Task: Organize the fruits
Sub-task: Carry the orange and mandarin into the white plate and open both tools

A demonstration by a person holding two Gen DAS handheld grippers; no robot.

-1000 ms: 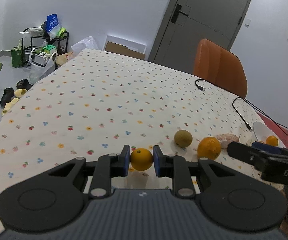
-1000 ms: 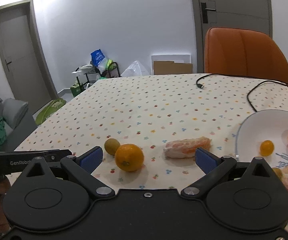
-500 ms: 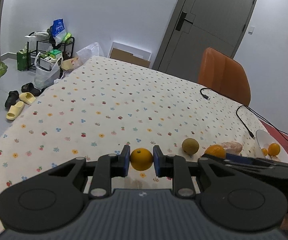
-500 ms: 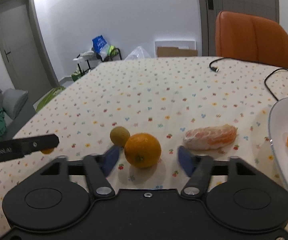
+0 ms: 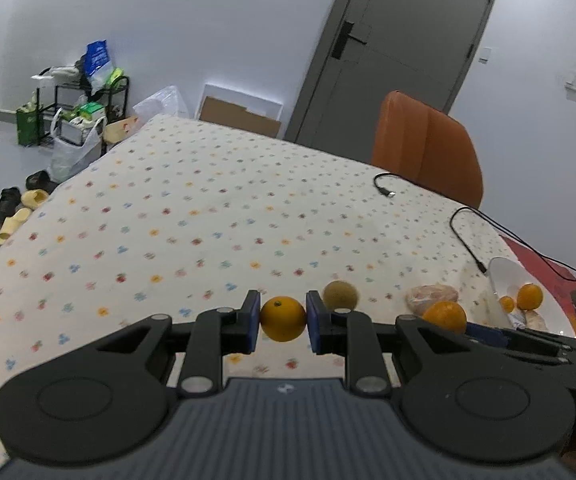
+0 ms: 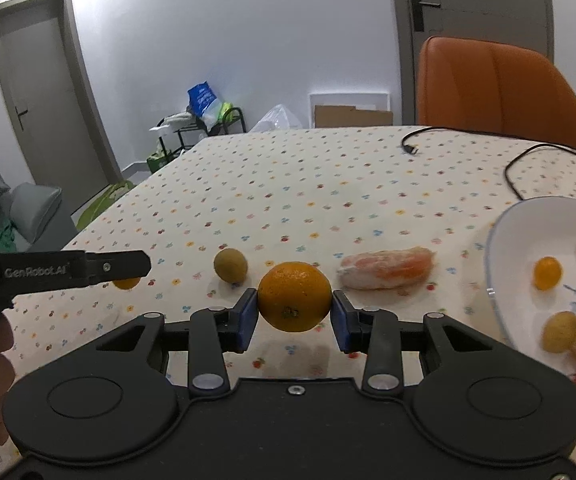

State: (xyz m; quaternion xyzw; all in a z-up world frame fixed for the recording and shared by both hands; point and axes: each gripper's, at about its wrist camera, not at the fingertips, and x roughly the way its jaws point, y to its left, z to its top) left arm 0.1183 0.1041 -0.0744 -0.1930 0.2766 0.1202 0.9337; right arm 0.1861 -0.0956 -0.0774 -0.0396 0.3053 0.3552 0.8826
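Closing since a second ago, the right gripper (image 6: 292, 314) jaws now clamp the large orange (image 6: 294, 297) at lower centre; the left gripper (image 5: 281, 326) jaws grip a small orange (image 5: 283, 318).

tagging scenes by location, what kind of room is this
Most likely a home dining or living area: a table under a floral-print tablecloth, an orange padded chair, a grey sofa cushion and slippers on the floor.
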